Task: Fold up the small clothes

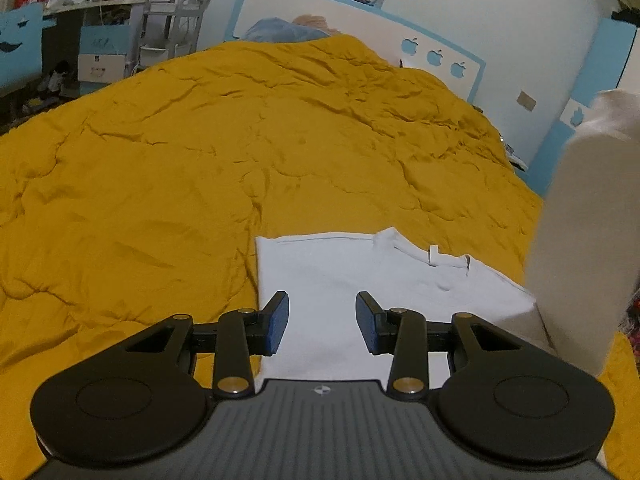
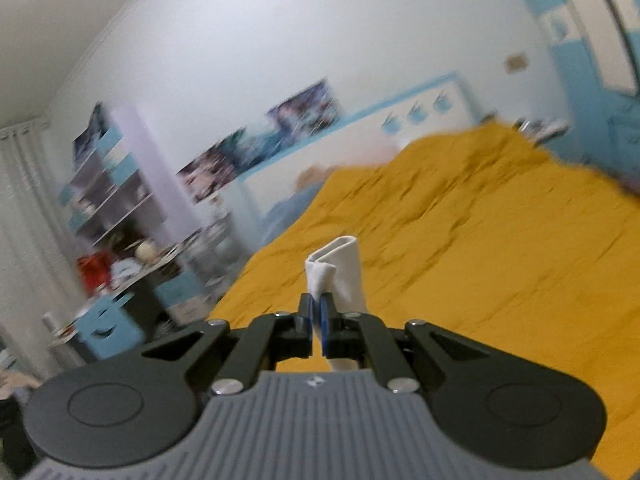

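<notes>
A white shirt (image 1: 340, 272) lies partly folded on the yellow bedspread (image 1: 200, 140), collar and tag toward the far side. Its right part rises off the bed as a tall white sheet of cloth (image 1: 580, 220) at the frame's right edge. My left gripper (image 1: 322, 300) hovers over the flat part of the shirt, open, with nothing between its blue pads. In the blurred right wrist view, my right gripper (image 2: 318, 300) is shut on a folded edge of the white cloth (image 2: 340, 264), which sticks up past the fingertips above the bedspread (image 2: 480, 260).
A white and blue headboard (image 1: 360, 28) with a pillow stands at the far end of the bed. Cluttered shelves and a desk (image 1: 80, 20) fill the left side of the room. A blue and white cabinet (image 1: 612, 52) stands at the right.
</notes>
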Motion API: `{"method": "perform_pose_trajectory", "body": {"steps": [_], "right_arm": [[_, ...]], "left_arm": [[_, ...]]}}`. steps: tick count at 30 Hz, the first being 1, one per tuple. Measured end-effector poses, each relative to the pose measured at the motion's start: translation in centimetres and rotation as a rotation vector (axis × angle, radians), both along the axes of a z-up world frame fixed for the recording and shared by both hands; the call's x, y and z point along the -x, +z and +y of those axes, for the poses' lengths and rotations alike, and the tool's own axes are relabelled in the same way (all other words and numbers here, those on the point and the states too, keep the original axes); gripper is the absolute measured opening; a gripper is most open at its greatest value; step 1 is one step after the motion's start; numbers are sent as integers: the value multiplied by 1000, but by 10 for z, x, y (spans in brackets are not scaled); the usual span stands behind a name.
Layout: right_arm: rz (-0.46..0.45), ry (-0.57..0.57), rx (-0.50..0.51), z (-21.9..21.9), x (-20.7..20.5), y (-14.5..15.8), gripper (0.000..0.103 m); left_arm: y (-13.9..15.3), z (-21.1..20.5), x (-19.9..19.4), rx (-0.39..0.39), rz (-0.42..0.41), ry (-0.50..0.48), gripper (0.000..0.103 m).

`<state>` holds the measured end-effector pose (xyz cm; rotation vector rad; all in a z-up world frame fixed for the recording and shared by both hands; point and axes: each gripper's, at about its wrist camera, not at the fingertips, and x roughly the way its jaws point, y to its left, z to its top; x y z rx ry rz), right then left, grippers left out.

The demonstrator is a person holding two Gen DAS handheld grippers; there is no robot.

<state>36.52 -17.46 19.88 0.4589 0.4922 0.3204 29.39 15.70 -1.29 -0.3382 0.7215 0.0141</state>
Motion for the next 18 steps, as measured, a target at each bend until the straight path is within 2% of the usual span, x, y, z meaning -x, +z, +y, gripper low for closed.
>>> {"method": "perform_pose_trajectory", "body": {"steps": [3,8,11,14,17,18], "right_arm": [[65,66,-18,54,0,-37,0],[179,128,59,134,4,-126,0],[300,193,30,159,9,-179,0],[400,278,-14,174,5,-216,3],[435,350,-37,185,6,-235,7],[440,363,-54,185,4,-238,15]], "left_arm": [[-7,10,1,23,9,15,45],[-20,21,0,88,11,6,41],[-26,28,-2,147,2,11,41],[-34,36,-6,212,-5,17,41],[-41,42,-12,262,-2,35,41],[-44,44,-13,275,2,42,41]]}}
